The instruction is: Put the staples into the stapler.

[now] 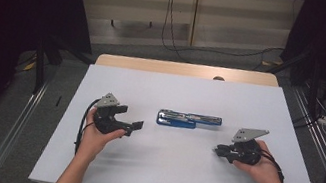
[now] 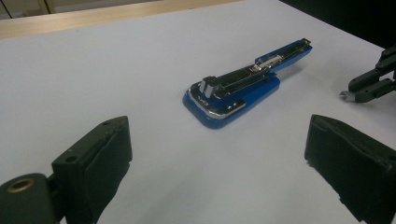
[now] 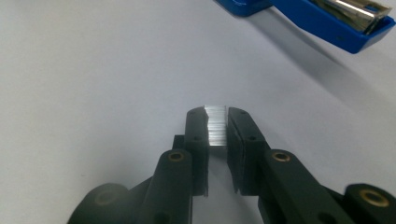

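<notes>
A blue stapler (image 1: 188,120) lies opened flat on the white table (image 1: 176,175), its metal staple channel facing up (image 2: 243,88). My left gripper (image 1: 131,119) is open, just left of the stapler, with nothing between its wide-apart pads (image 2: 100,161). My right gripper (image 1: 218,151) sits right of and nearer than the stapler. It is shut on a silver strip of staples (image 3: 216,125), pinched between the pads above the table. The stapler's open arm (image 3: 334,21) lies past that strip.
The white sheet covers a wooden table whose edge (image 1: 185,69) shows at the far side. Cables (image 1: 172,27) and black stands are on the floor beyond. Bare table surrounds the stapler on all sides.
</notes>
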